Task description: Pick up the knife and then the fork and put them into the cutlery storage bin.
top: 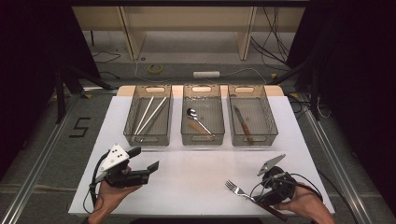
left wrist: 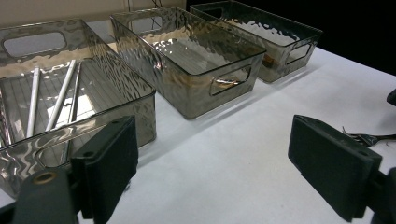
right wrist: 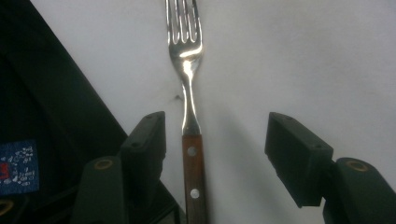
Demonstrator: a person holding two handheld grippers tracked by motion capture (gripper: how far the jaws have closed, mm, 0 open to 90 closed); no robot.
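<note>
Right tool (right wrist: 215, 154) straddles the wood-handled fork (right wrist: 189, 98) lying flat on the white worktop (right wrist: 303, 56), jaws apart, not yet gripping (lined up for pickup). Left tool (left wrist: 212, 172) waits open.

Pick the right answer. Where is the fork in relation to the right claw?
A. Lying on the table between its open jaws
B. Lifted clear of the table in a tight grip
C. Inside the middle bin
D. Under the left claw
A: the fork lies flat on the white table, its wooden handle between the right claw's jaws, with a gap to each pad.
</note>
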